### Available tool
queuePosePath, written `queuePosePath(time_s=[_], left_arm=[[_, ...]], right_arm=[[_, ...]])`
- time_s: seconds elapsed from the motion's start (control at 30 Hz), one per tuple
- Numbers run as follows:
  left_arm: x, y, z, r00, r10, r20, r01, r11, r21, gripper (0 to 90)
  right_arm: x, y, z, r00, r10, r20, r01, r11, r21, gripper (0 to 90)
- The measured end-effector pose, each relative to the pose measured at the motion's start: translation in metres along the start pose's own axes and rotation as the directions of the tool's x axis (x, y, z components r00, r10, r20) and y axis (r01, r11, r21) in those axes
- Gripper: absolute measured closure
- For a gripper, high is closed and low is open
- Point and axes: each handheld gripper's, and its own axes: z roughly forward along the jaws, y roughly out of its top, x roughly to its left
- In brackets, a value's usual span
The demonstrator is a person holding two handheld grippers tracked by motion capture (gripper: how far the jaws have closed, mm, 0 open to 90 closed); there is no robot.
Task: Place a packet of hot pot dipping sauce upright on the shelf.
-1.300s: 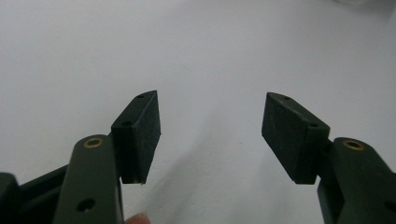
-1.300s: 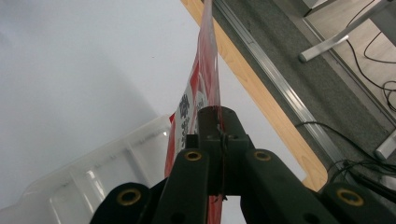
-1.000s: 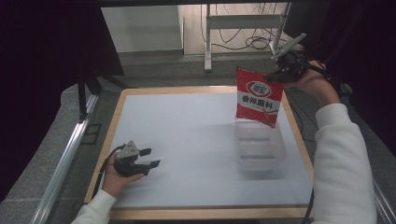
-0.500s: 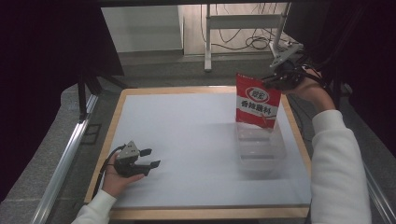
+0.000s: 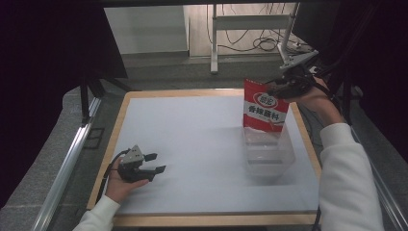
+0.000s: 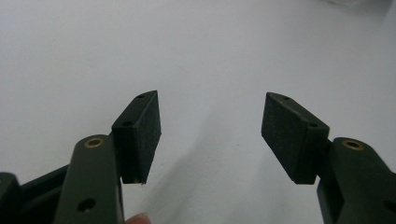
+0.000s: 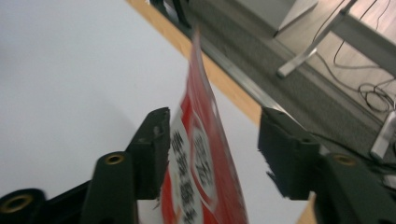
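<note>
My right tool (image 5: 281, 88) has just been spreading its black jaws, and the flat, glossy red foil packet (image 5: 263, 107) with white print stands between them, brushing one pad and clear of the other, so it is released. Below that tool, the packet's lower edge sits inside a clear, rigid plastic tub (image 5: 267, 153) on the smooth white counter (image 5: 192, 139). My left tool (image 5: 155, 162) rests unclenched and empty on the counter.

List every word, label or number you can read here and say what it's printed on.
"香辣蘸料": large white characters on the red packet.
White oval logo near the packet's top: two characters, too small to read.
Fine print along the packet's bottom edge: too blurred to read.
No other text is legible.
</note>
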Motion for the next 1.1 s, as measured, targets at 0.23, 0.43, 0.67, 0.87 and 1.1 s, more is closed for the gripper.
queuePosePath(time_s=[0.23,0.43,0.67,0.87,1.1], left_arm=[[0.001,0.0,-0.002,0.9999,-0.008,0.009,0.008,0.9998,-0.017,37.1],[0.002,0.001,-0.001,1.0,-0.008,-0.004,0.008,0.9998,-0.016,36.7],[-0.001,0.003,0.003,0.9995,-0.026,-0.018,0.026,0.9995,-0.015,36.0],[-0.006,0.003,0.005,0.9998,-0.009,-0.016,0.009,1.0,0.004,34.8],[-0.009,0.003,0.003,0.9993,-0.03,-0.022,0.03,0.9995,0.006,33.5]], right_arm=[[0.033,0.022,-0.001,0.9989,0.028,0.039,-0.024,0.996,-0.08,32.2],[0.066,0.029,0.001,0.9962,0.085,0.018,-0.081,0.984,-0.16,31.5],[0.117,0.009,0.016,0.9913,0.11,-0.072,-0.121,0.975,-0.185,26.6],[0.157,-0.026,0.03,0.9772,0.135,-0.164,-0.165,0.969,-0.185,25.6],[0.192,-0.064,0.036,0.958,0.187,-0.218,-0.224,0.961,-0.161,25.1]])
